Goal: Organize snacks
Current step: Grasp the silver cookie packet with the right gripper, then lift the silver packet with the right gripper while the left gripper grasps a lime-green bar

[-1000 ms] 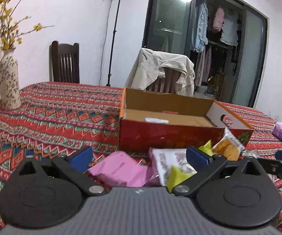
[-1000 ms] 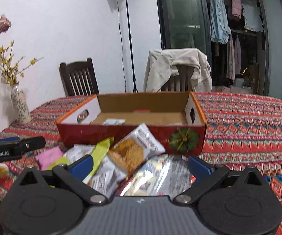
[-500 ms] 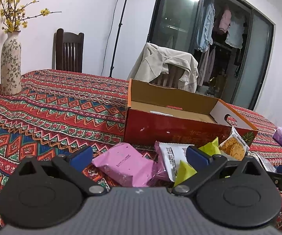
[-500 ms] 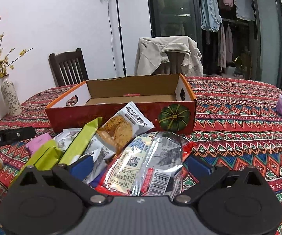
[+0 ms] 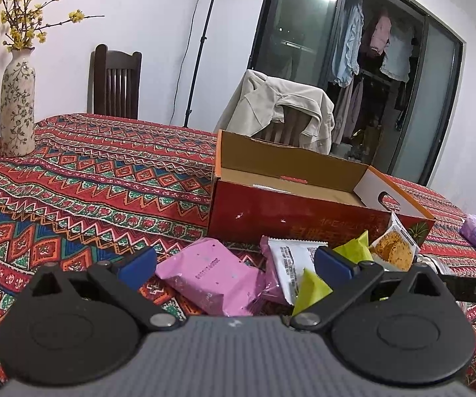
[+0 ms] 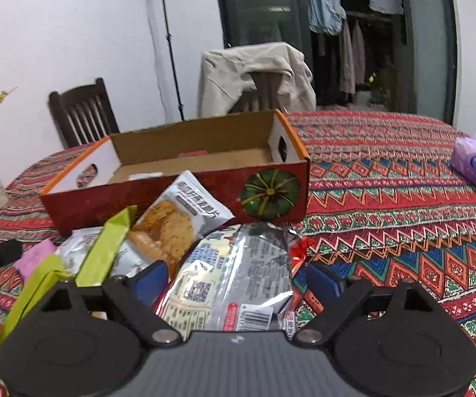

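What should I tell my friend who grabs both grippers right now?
Left gripper: open, hovering over the pink packet, not gripping it.
Right gripper: jaws closing around the big silver packet, which lies between them; the pads are not yet pressing on it.
Snacks: all heaped on the tablecloth in front of the cardboard box, among them a cracker packet and green packets.
Done: no snack from the heap is in the box; only a small white item shows on its floor.
Left: finish the grip on the silver packet, put it in the box, then the others.
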Available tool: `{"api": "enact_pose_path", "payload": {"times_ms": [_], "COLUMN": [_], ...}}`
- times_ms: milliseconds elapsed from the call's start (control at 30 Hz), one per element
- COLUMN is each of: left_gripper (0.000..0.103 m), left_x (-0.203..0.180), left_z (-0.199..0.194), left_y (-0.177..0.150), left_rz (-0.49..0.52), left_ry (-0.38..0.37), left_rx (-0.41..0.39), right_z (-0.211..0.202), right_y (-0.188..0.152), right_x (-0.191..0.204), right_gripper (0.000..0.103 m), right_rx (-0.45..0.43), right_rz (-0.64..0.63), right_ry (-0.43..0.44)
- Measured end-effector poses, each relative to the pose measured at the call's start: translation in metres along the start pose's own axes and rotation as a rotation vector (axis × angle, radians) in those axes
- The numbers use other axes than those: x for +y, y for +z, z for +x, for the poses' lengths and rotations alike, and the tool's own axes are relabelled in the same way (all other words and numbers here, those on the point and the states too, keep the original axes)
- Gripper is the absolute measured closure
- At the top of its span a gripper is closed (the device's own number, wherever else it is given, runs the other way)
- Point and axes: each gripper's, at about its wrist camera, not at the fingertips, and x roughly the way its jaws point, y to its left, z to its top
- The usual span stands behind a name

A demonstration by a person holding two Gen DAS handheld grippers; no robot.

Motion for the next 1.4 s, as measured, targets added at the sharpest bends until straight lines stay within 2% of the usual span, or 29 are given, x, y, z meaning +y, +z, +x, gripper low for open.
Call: {"api": "enact_pose_path", "payload": {"times_ms": [133,267,400,567,833,1000,1233,1400], "left_gripper": [0.0,0.0,0.0,0.0,0.0,0.0,0.0,0.0], "left_x": [-0.001,-0.002,-0.001,-0.001,-0.001,-0.005,-0.021,-0.032], "left_z": [0.002,0.002,0.003,0.003,0.0,-0.012,-0.016,-0.011], "left_y": [0.0,-0.001,-0.001,-0.001,0.003,0.006,-0.004,-0.016], "left_rz": [0.004,0.007,0.002,-0.002,-0.011,0.014,0.062,0.081], "left_ry": [-0.002,-0.006,-0.005,0.001,0.034,0.028,0.006,-0.005], "left_rx": [0.011,0.012,0.013,0.015,0.021,0.025,0.083,0.126], "right_z": [0.008,0.004,-0.004,-0.017,-0.048,-0.059,-0.064,-0.071], "right_y": [-0.005,-0.01,-0.014,-0.019,-0.021,-0.022,-0.028,-0.029], "right_x": [0.003,0.0,-0.002,-0.004,-0.015,-0.022,-0.027,-0.035], "right_gripper": [0.023,0.03,0.045,0.051,0.053,0.053,0.053,0.053], "right_rx": [0.036,0.032,0.011,-0.033,-0.146,-0.179,-0.2,-0.226], "right_rz": [-0.01,-0.019,-0.026,-0.032,-0.008,0.014,0.029,0.035], "right_ry": [0.007,0.005,0.009,0.001,0.006,0.027,0.059,0.052]}}
